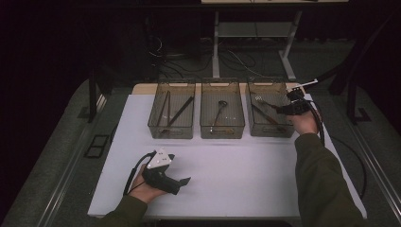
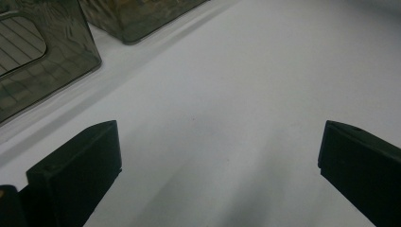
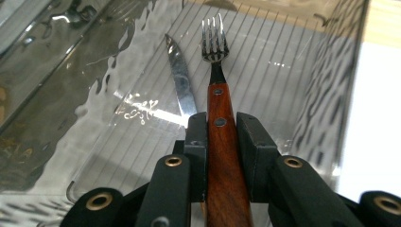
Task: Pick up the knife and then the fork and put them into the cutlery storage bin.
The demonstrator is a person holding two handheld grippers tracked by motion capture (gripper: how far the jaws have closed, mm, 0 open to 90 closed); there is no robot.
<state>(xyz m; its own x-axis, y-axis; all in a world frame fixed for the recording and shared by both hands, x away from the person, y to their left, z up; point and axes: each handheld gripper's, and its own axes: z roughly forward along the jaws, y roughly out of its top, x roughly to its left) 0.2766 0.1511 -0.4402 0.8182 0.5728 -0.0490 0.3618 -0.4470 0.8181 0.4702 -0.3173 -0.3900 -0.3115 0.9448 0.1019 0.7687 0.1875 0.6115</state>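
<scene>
Wooden-handled fork (image 3: 219, 109) is pinched tight by the right gripper (image 3: 221, 124), hanging over the right bin (image 1: 253, 128) where a knife (image 3: 180, 82) lies. Next, I think, it goes lower and lets go gently. The left gripper (image 1: 177, 182) rests spread wide, holding nothing.

My right hand-held gripper (image 3: 222, 137), matt black plastic, clamps a fork (image 3: 218, 94) with glossy metal tines and a smooth reddish wooden handle. The knife (image 3: 180, 80) blade is shiny metal. The bin (image 3: 326, 85) is glossy clear plastic; the bench (image 2: 236, 94) is matt white.
</scene>
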